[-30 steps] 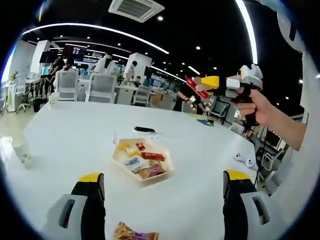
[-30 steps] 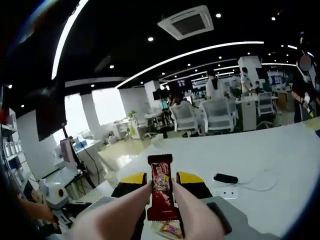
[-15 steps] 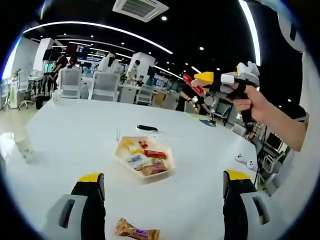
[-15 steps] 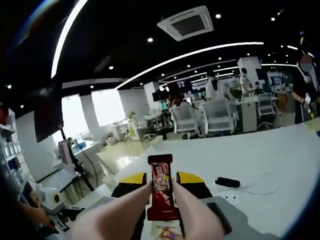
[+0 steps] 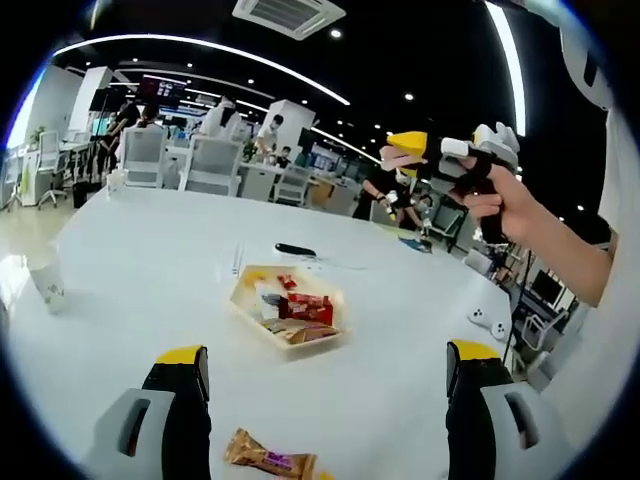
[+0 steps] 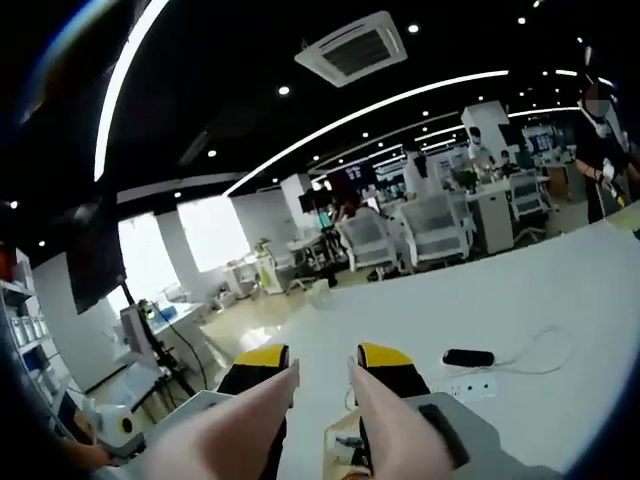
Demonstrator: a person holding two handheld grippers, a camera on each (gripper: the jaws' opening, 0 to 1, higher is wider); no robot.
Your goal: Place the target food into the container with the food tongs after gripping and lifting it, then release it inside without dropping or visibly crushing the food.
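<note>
A white table [image 5: 130, 260] spread under both grippers. On it sat the tray [image 5: 247, 305], a shallow container holding several wrapped snacks, among them a red bar [image 5: 311, 311]. Nearer the left gripper [image 5: 325, 385], whose jaws stood wide apart with nothing between them, lay a brown wrapped snack [image 5: 268, 459]. The right gripper [image 6: 322, 372], raised in a hand [image 5: 500, 200], carried pale tongs [image 6: 395, 440] whose tips stood slightly apart and held nothing. A black remote [image 5: 296, 249] lay beyond the tray.
</note>
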